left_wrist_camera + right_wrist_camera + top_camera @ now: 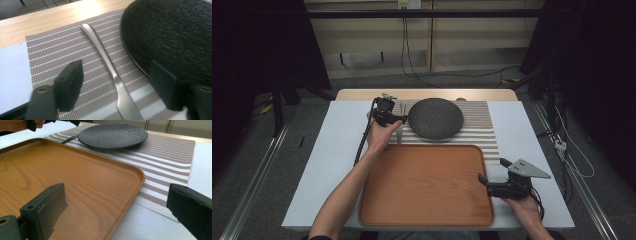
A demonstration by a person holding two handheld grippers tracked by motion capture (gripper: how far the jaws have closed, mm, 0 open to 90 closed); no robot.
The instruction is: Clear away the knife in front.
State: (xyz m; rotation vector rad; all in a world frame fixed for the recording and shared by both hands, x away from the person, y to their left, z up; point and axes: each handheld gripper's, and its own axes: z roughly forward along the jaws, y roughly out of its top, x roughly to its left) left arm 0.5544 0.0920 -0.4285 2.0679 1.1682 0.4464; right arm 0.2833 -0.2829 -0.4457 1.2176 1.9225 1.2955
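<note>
Cutlery: a steel handle (110,62) lies on the striped placemat (57,50), just beside the black plate (172,32).
Left gripper (116,85): released, jaws straddling the handle.
Right gripper (117,217): released, empty, at the wooden tray (75,182) corner.
Advice: centre, lower, then close squarely.

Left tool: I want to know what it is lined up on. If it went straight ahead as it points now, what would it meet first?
Most likely the knife lying on the striped mat beside the dark plate; the left tool straddles it, open.
</note>
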